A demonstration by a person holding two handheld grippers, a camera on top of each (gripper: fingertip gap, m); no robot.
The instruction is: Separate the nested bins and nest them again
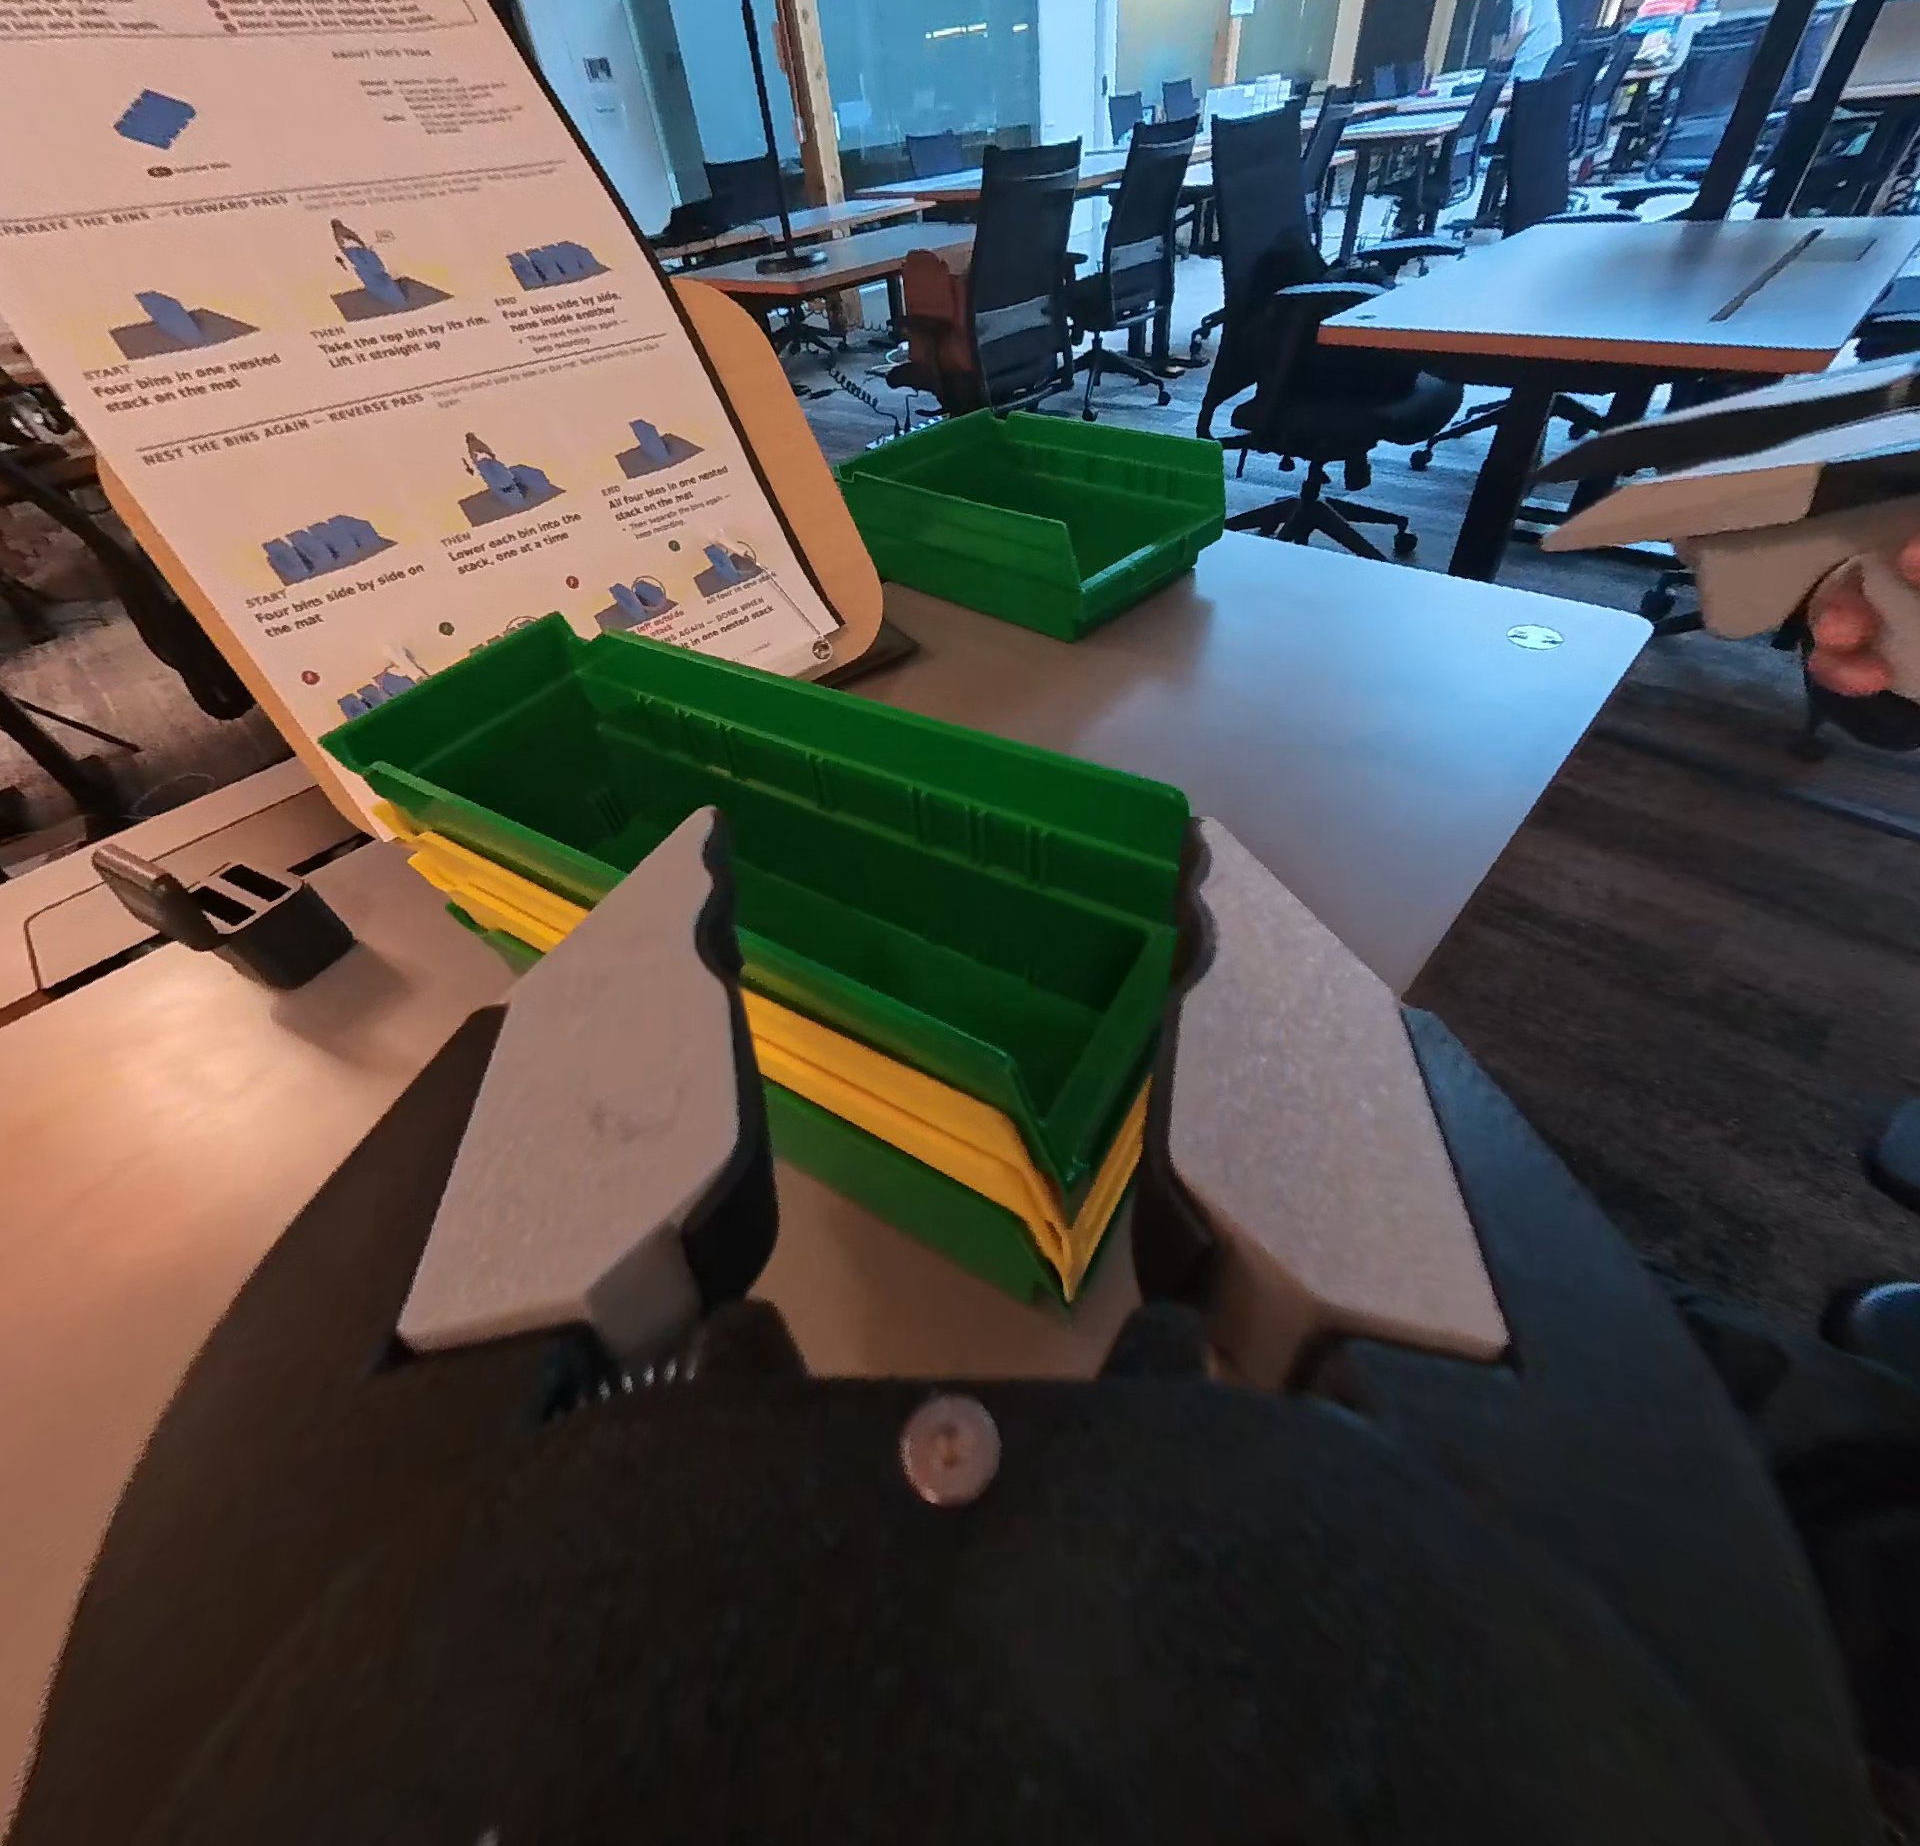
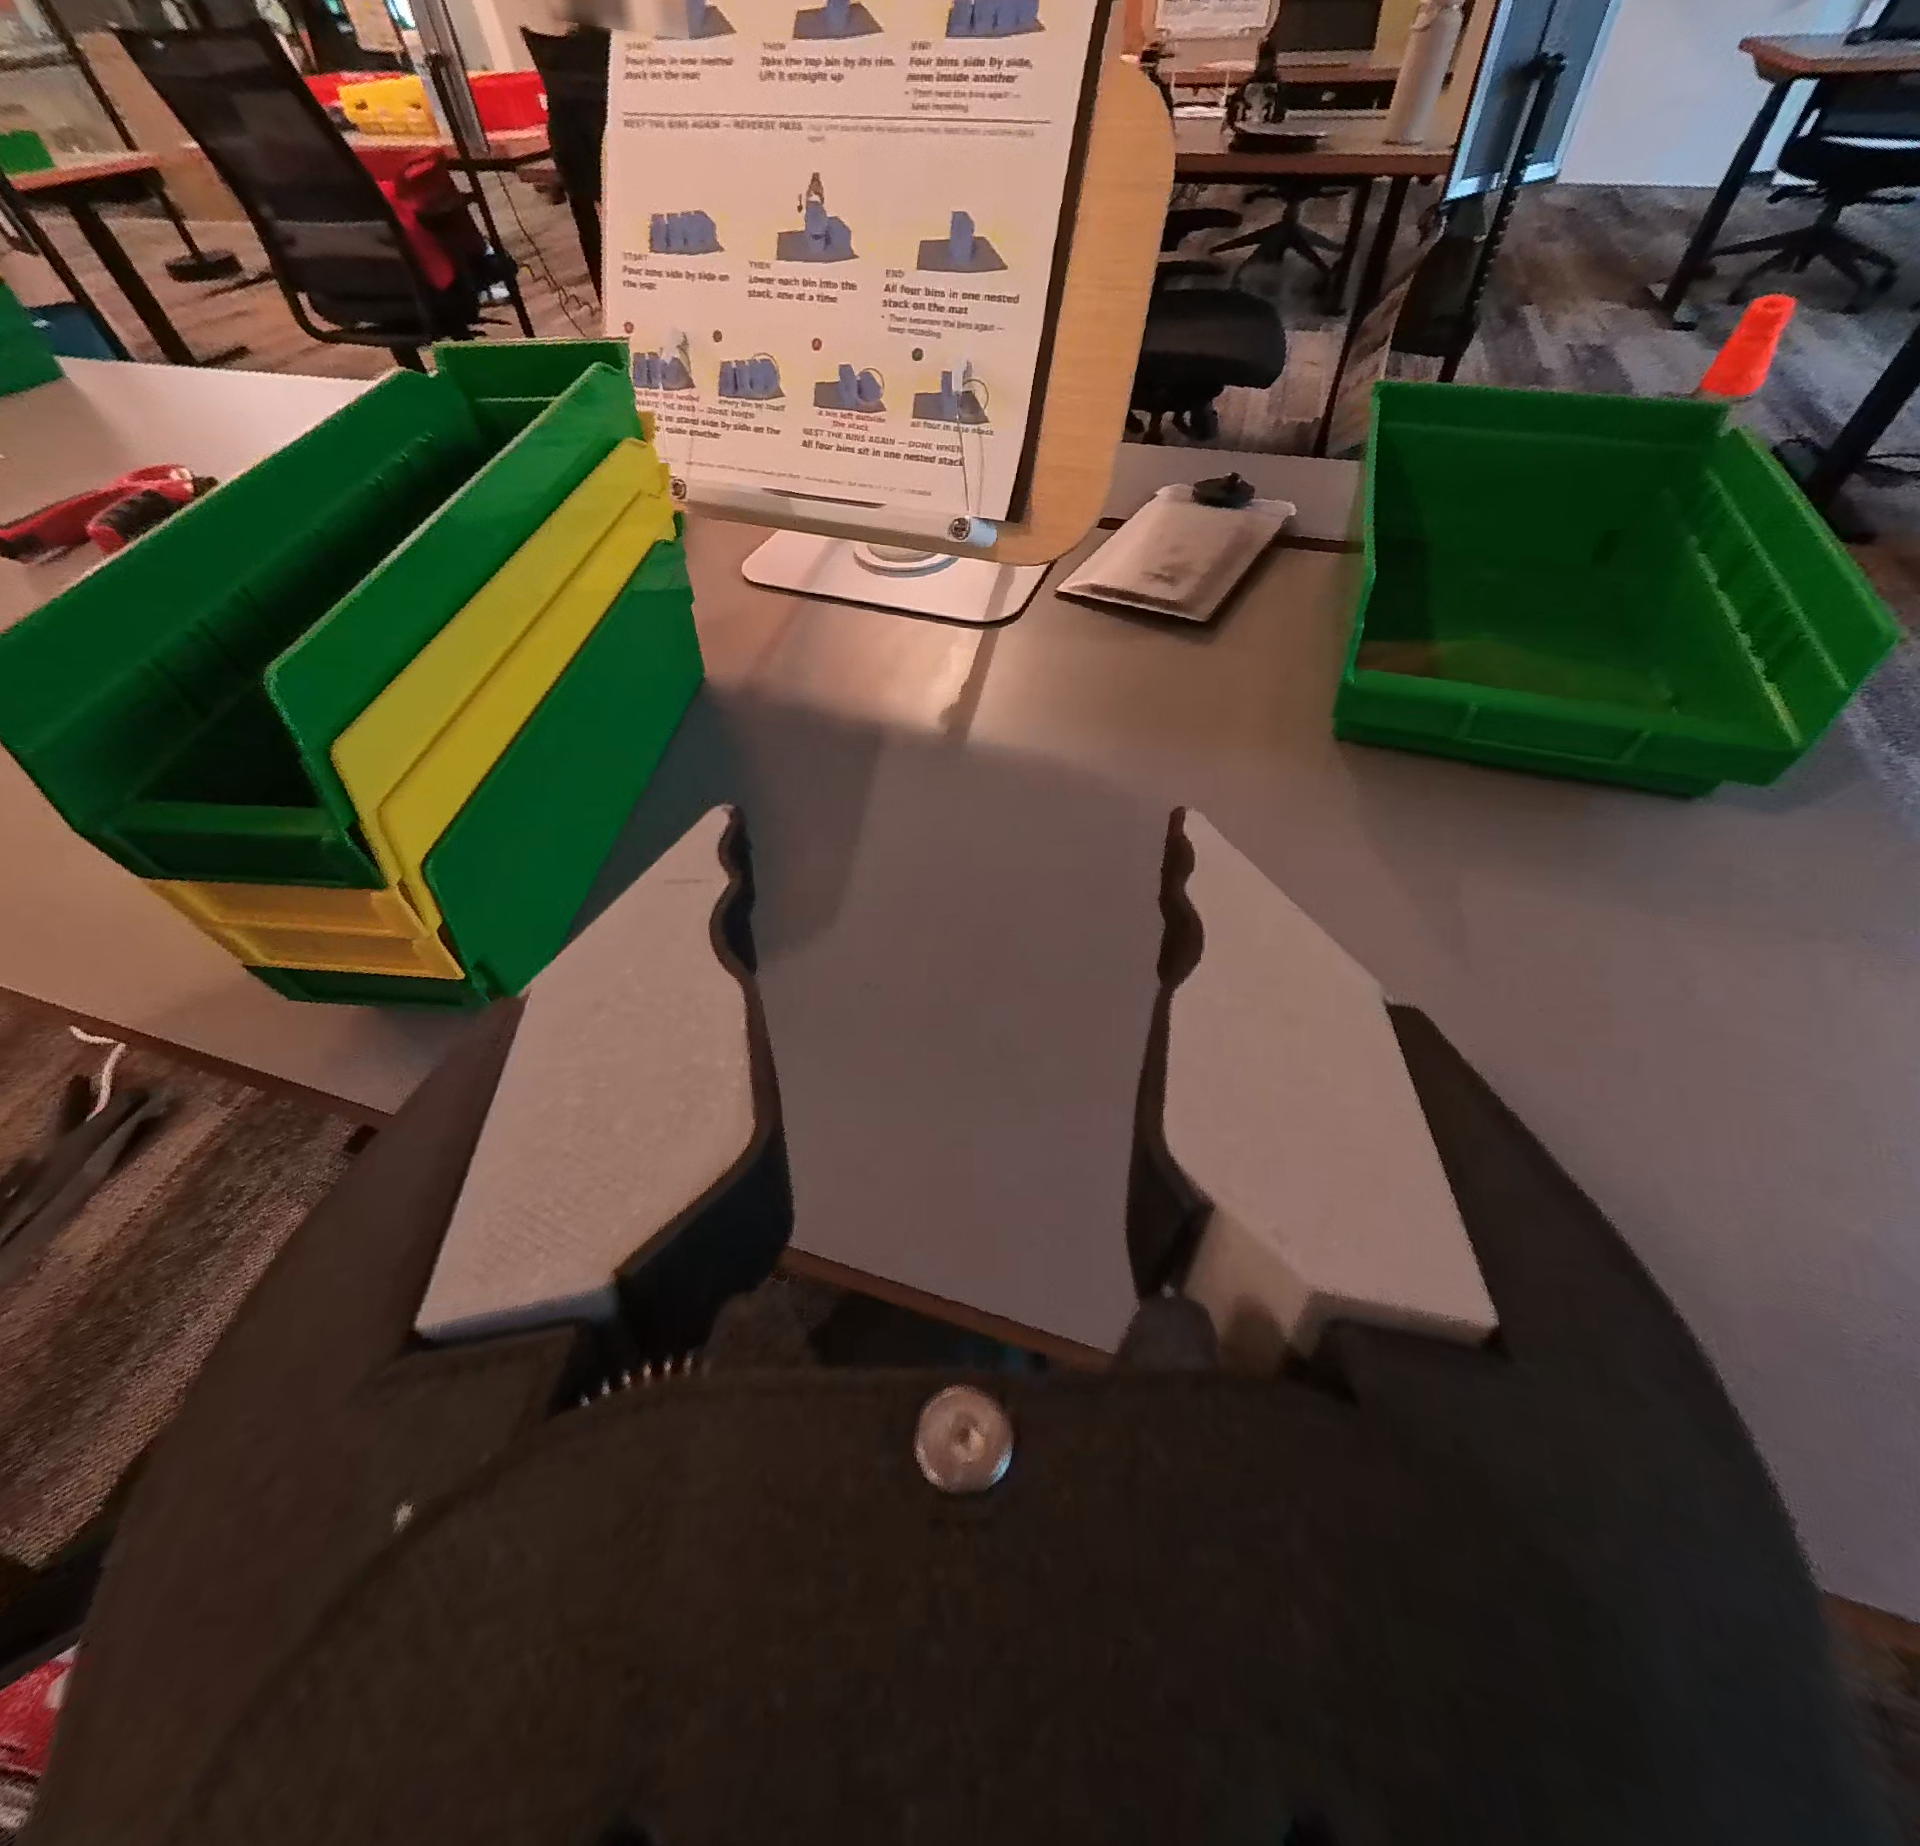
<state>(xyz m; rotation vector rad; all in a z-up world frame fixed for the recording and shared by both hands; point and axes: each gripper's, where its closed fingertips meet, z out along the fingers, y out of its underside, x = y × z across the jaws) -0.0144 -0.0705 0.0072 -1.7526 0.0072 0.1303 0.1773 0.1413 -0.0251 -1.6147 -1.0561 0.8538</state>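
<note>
A nested stack of bins stands on the grey table: a green bin on top, yellow bins in the middle, a green bin at the bottom. My left gripper is open, with one finger on each side of the stack's near end. I cannot tell whether the fingers touch it. A single green bin sits apart, farther back on the right. In the right wrist view the stack is at the left and the single green bin at the right. My right gripper is open and empty above the table between them.
An instruction sheet on a stand rises behind the bins. A flat grey pouch lies next to it. A small black holder sits left of the stack. An orange cone and office chairs stand beyond the table edge.
</note>
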